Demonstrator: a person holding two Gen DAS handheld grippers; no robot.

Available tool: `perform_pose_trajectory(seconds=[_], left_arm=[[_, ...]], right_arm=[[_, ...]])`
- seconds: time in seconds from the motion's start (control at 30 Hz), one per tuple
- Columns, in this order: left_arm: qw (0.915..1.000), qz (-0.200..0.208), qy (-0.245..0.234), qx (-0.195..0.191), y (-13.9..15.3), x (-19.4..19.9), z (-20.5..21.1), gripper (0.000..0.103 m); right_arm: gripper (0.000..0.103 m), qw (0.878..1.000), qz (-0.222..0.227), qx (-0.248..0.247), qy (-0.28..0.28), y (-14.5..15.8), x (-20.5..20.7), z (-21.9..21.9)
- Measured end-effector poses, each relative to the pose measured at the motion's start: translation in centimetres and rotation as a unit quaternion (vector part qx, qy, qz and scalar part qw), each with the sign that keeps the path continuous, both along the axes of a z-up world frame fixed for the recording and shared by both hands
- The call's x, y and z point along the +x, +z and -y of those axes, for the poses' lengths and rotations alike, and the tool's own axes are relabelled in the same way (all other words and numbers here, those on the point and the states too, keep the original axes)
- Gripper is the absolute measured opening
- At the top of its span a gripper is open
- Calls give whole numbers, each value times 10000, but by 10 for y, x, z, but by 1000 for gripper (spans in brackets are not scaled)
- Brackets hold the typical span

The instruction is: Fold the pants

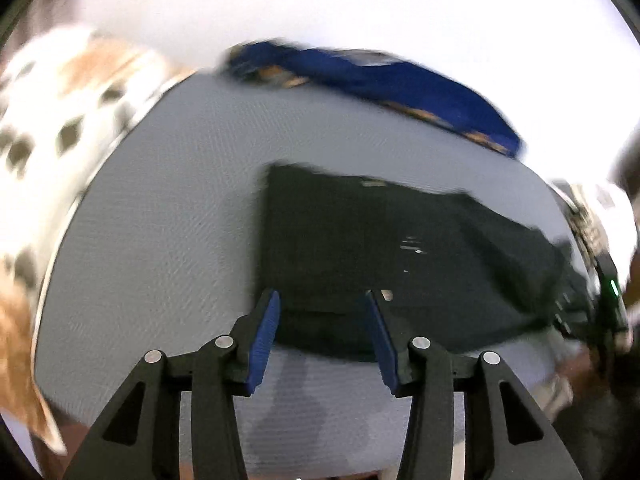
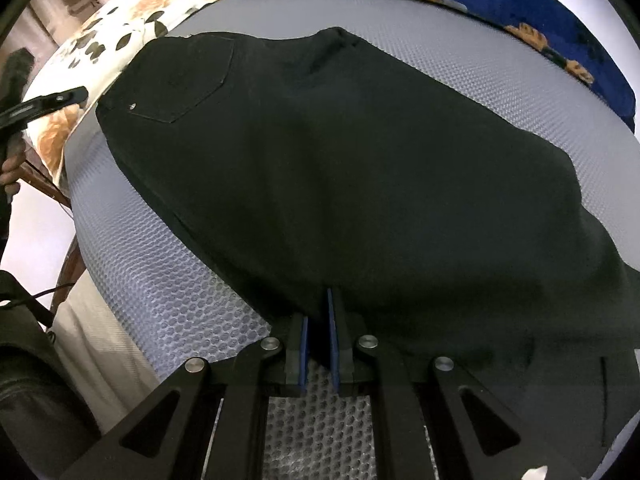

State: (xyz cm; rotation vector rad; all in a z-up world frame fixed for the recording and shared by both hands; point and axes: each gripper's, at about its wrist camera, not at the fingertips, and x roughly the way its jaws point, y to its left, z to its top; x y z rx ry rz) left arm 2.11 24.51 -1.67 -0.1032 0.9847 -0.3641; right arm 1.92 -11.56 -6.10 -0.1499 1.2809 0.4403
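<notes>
Black pants (image 2: 340, 168) lie flat on the grey mat (image 2: 168, 292), apparently folded lengthwise already (pocket side up). My left gripper (image 1: 322, 316) is released, nothing between its pads; right gripper (image 2: 319, 334) pinches the near hem. Cross folds remain.

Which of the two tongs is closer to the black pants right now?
Right. The right tongs are shut on the near edge of the black pants. The left tongs are open and empty, lifted off the pants.

The left gripper (image 1: 323, 300), jaws apart and empty, hangs above black pants (image 1: 400, 256) on a grey surface (image 1: 168, 208).
</notes>
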Motion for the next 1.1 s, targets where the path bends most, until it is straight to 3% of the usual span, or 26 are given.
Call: perform_pose_trajectory(seconds=[0.1, 0.2, 0.33, 0.47, 0.63, 0.8, 0.83, 0.93, 1.1], left_arm=[[9960, 105, -889, 6, 3, -7, 58, 46], [9847, 24, -1740, -121, -4, -12, 118, 46], [9668, -88, -2550, -100, -17, -21, 188, 46], [9505, -158, -3103, 86, -30, -25, 238, 46], [9396, -273, -3394, 340, -46, -27, 273, 46], [9389, -343, -3410, 320, -52, -28, 288, 46], [9398, -395, -3379, 326, -55, -26, 290, 43], [9435, -282, -3253, 572, -63, -22, 293, 10], [9489, -487, -3101, 333, -70, -15, 283, 8]], right_arm=[[8, 9999, -98, 52, -46, 1, 6, -3], [8, 9995, -182, 225, -161, -1, 8, 1], [8, 9963, -335, 646, -453, -4, 11, 9], [8, 9952, -334, 759, -511, -3, 13, 8], [8, 9910, -409, 1083, -674, -1, 16, 13], [8, 9887, -389, 1256, -712, 3, 19, 16], [9, 9885, -369, 1290, -692, 4, 19, 16], [14, 9868, -379, 1421, -685, 3, 21, 18], [26, 9794, -437, 1745, -914, 6, 21, 37]])
